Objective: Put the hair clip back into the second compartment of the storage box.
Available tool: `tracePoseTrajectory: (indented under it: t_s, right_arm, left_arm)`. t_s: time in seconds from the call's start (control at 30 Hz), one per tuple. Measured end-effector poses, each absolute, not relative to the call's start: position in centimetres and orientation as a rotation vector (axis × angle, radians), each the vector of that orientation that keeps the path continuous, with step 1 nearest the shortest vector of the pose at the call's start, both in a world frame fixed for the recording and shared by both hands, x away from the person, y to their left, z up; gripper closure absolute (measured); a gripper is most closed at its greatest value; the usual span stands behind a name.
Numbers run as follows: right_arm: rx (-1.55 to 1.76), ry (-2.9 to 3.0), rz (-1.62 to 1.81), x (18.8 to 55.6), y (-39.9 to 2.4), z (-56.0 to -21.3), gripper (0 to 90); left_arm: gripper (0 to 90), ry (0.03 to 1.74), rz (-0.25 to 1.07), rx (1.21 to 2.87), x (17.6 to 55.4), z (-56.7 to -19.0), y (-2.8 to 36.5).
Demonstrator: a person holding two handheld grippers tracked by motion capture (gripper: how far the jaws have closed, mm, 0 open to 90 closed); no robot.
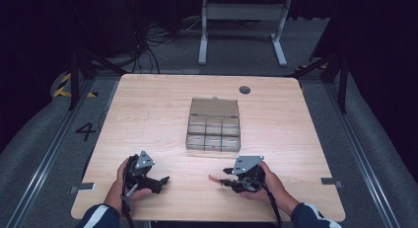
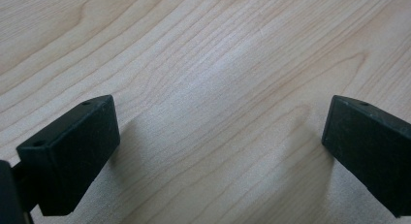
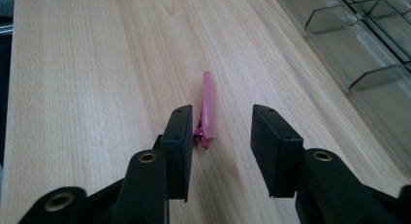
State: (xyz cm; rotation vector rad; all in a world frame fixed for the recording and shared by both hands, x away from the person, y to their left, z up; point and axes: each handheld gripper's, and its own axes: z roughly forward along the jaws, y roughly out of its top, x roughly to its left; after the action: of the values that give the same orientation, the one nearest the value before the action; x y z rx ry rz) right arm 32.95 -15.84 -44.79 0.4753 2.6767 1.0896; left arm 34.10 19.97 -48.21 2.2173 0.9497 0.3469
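Here, pink clip [image 3: 208, 110] lies flat, pointing away from right tongs [image 3: 220, 136].

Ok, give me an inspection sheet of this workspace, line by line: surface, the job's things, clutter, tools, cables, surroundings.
Surface: light wooden table, dark round grommet near the far edge.
Job's things: clear plastic compartment box mid-table, lid open; pink hair clip lying flat on the wood in front of the right tool.
Clutter: nothing seen.
Tools: left tool open over bare wood; right tool open, clip just inside its left jaw, not gripped.
Cables: one trails from each tool toward the person; a tangle lies on the floor beyond the table.
Surroundings: grey carpet, white table frame, floor marking "4".
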Motion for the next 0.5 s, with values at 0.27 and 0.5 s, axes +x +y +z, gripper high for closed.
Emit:
tracePoseTrajectory:
  t_s: [0.27,0.5]
  right_arm:
    - [0.459,2.695,1.081,33.1,-14.7,-45.3,63.0]
    - [0.453,2.695,1.049,33.4,-13.9,-45.8,65.2]
  left_arm:
    - [0.6,0.952,0.346,2.214,34.1,-48.2,19.9]
    - [0.6,0.949,0.347,2.218,34.1,-48.2,20.0]
